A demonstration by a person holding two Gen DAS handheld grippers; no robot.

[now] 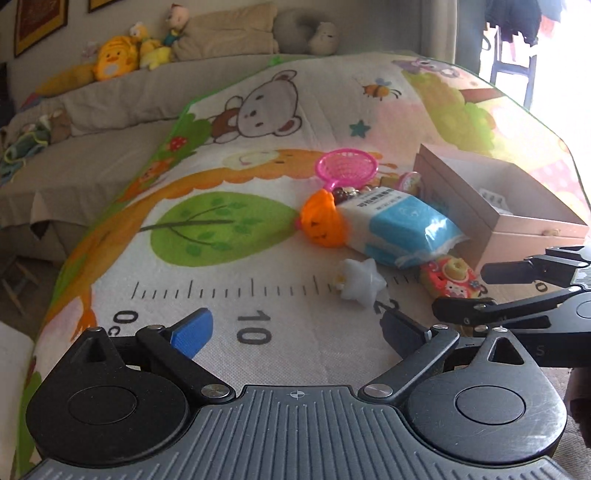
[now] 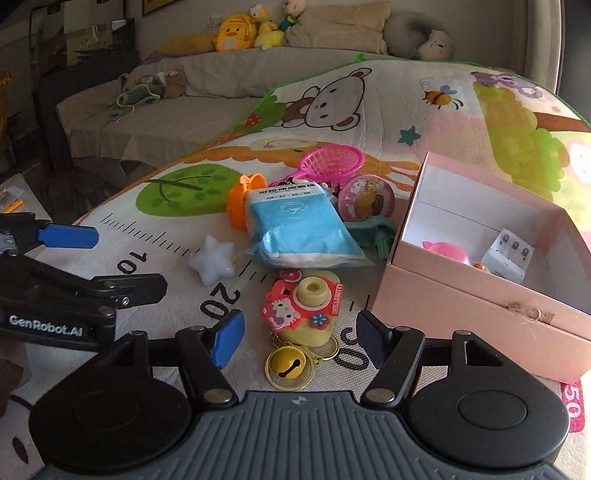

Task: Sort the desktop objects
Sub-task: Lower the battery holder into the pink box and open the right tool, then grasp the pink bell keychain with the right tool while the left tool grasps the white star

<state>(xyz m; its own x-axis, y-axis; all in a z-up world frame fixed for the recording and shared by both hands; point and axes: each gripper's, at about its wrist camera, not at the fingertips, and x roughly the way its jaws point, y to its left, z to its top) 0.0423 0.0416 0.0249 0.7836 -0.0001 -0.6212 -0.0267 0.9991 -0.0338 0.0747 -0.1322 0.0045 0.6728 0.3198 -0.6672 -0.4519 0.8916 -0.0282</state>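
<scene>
A pile of toys lies on the cartoon play mat [image 1: 258, 236]: an orange pumpkin [image 1: 321, 221], a blue-and-white soft pack [image 2: 295, 229], a white star [image 2: 214, 264], a pink net scoop [image 2: 332, 160] and a yellow toy camera [image 2: 303, 306] with a bell [image 2: 290, 363]. An open pink box [image 2: 461, 295] stands to their right, holding a pink toy [image 2: 447, 253] and a white block [image 2: 511, 254]. My right gripper [image 2: 301, 334] is open, its fingers either side of the camera's near end without pressing it. Left of it, my left gripper [image 1: 297, 330] is wide open over bare mat.
A round pink toy [image 2: 367, 199] and a green comb-like piece [image 2: 376, 232] lie beside the box. A grey sofa [image 2: 166, 122] with plush toys [image 2: 232, 33] runs behind the mat. The mat's left edge [image 1: 122, 192] drops off toward the sofa.
</scene>
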